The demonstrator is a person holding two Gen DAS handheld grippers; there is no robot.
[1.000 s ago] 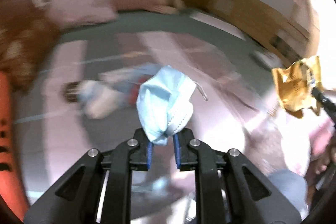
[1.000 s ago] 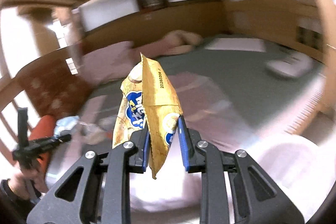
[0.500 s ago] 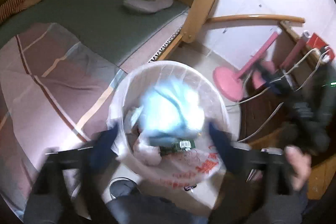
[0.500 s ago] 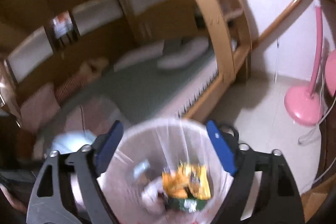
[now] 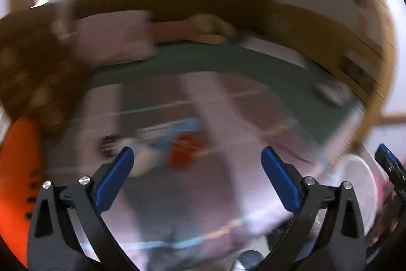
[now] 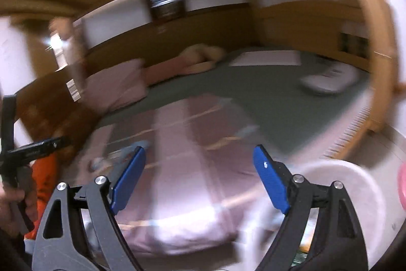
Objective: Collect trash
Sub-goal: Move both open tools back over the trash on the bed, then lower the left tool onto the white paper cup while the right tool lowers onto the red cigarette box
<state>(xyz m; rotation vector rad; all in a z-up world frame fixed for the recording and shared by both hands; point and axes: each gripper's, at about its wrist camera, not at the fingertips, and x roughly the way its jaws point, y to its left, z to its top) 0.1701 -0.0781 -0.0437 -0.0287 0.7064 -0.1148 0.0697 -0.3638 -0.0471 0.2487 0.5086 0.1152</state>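
Note:
Both views are blurred by motion. My left gripper (image 5: pixel 196 151) faces the bed's pink striped blanket (image 5: pixel 228 194); its jaws are opening wide and nothing is between them. Ahead of it on the blanket lie smeared bits of trash: a red-orange piece (image 5: pixel 186 151), something pale blue (image 5: pixel 177 127) and a dark item (image 5: pixel 109 144). My right gripper (image 6: pixel 200 151) is open and empty above the same blanket (image 6: pixel 192 194). The white lined trash bin (image 6: pixel 342 177) stands at its lower right, and shows in the left wrist view as the bin (image 5: pixel 360 184). The face mask and snack bag are out of sight.
A pink pillow (image 6: pixel 116 85), a plush toy (image 6: pixel 200 57) and a white device (image 6: pixel 327 80) lie on the green sheet. The wooden bed frame (image 6: pixel 380 67) curves along the right. An orange object (image 5: pixel 15 169) sits at the left. A hand (image 6: pixel 12 197) holds the left gripper.
Both grippers carried the mask and the snack bag over the bin and let them drop in. They have since swung back toward the bed with their jaws apart and empty.

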